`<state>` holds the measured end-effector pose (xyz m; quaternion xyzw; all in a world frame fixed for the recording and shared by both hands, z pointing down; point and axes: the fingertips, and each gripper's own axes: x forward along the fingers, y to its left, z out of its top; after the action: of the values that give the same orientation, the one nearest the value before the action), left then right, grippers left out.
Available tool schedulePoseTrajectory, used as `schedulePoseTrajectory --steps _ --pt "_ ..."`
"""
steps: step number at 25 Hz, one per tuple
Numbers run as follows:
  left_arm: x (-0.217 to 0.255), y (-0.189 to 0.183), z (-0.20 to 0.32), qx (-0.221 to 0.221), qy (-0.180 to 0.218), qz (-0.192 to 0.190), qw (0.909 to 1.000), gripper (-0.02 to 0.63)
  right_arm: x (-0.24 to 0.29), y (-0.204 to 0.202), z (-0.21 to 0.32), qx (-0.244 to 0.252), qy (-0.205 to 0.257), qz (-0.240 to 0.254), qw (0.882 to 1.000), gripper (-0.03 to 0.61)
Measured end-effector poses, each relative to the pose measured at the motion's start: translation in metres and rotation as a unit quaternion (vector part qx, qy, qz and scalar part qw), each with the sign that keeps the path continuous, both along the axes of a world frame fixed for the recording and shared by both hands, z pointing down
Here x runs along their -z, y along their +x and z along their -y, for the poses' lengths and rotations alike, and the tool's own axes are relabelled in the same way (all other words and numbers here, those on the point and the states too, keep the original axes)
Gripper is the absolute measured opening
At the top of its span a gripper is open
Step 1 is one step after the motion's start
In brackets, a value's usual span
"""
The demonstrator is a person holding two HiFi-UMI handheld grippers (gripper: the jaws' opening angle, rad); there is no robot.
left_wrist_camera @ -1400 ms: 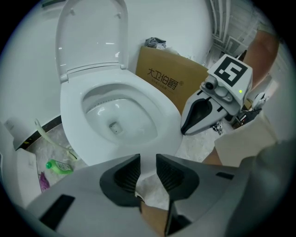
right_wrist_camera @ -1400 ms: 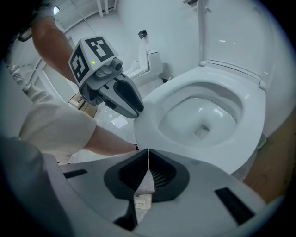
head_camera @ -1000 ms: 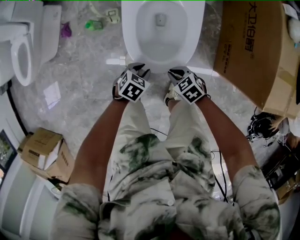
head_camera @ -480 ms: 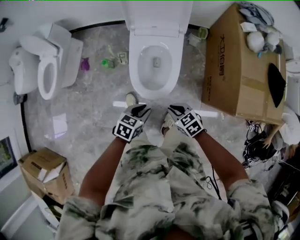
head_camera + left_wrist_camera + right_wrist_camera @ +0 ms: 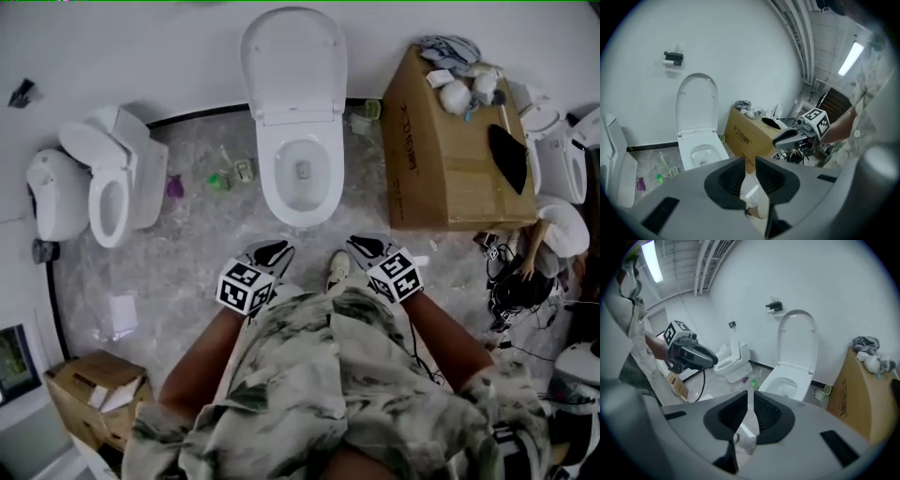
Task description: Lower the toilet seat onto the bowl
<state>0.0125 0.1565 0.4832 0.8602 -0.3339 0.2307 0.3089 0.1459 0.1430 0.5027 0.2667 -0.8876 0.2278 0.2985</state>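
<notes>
The white toilet stands against the wall with its seat and lid (image 5: 293, 66) raised upright above the open bowl (image 5: 302, 178). Both grippers hover in front of the bowl, well short of it and touching nothing. My left gripper (image 5: 269, 251) is closing, with a narrow gap and nothing between the jaws. My right gripper (image 5: 366, 247) has its jaws barely apart, also empty. The left gripper view shows the raised seat (image 5: 696, 105) far beyond the left gripper (image 5: 750, 159). In the right gripper view, the seat (image 5: 798, 341) stands far past the right gripper (image 5: 750, 393).
A second toilet (image 5: 108, 187) sits at the left on the marble floor. A large cardboard box (image 5: 441, 159) with cloths on top stands right of the bowl. A small open box (image 5: 89, 398) is at lower left. Cables and gear (image 5: 516, 281) lie at right.
The head view has pulled back and tilted up, so the raised seat and the wall now show. Both grippers sit farther from the bowl's front rim than before.
</notes>
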Motion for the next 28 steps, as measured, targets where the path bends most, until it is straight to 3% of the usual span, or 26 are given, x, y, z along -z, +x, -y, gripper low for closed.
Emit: schedulePoseTrajectory --steps 6,13,28 --pt "0.048 -0.056 -0.04 -0.002 0.026 -0.016 0.9995 0.078 0.048 -0.055 -0.038 -0.022 0.03 0.018 0.999 0.083" --pt "0.061 -0.096 -0.082 -0.001 0.03 -0.03 0.9991 0.057 0.072 -0.093 -0.07 -0.045 0.056 0.02 0.997 0.067" --pt "0.081 -0.106 -0.111 -0.017 0.062 -0.044 0.997 0.023 0.104 -0.113 -0.106 -0.051 0.08 0.025 0.995 0.023"
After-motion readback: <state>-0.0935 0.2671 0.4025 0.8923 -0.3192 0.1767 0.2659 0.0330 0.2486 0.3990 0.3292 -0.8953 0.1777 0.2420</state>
